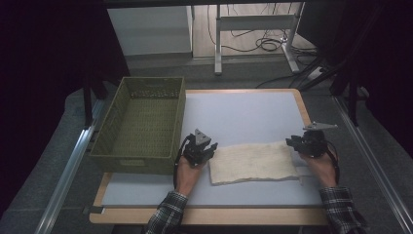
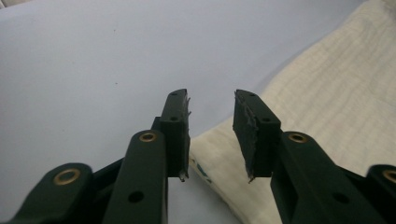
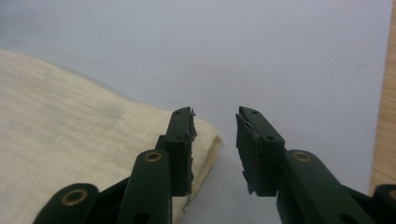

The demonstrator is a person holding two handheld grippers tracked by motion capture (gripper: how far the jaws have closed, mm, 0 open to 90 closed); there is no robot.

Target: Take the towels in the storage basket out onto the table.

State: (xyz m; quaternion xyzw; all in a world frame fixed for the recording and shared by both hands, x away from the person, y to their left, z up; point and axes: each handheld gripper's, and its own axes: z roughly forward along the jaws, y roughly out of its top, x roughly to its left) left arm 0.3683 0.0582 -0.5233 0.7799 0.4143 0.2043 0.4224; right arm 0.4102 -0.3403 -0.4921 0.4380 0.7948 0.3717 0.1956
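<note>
A cream folded cloth (image 1: 253,162) lies flat on the white table mat (image 1: 243,117), between my two hands. My left gripper (image 1: 207,148) sits at the cloth's left end, open; in the left gripper view the cloth (image 2: 336,107) lies under and to the right of the left gripper (image 2: 211,100), and nothing is pinched between its jaws. My right gripper (image 1: 293,142) is at the cloth's right end, also open. In the right gripper view the cloth's corner (image 3: 93,135) lies below the left jaw of the right gripper (image 3: 214,116), with bare mat in the gap.
An olive-green mesh basket (image 1: 141,122) stands with nothing in it at the table's left, close to my left hand. The table's wooden edge (image 1: 209,215) runs along the front and right. Table legs and cables (image 1: 258,39) lie on the floor beyond.
</note>
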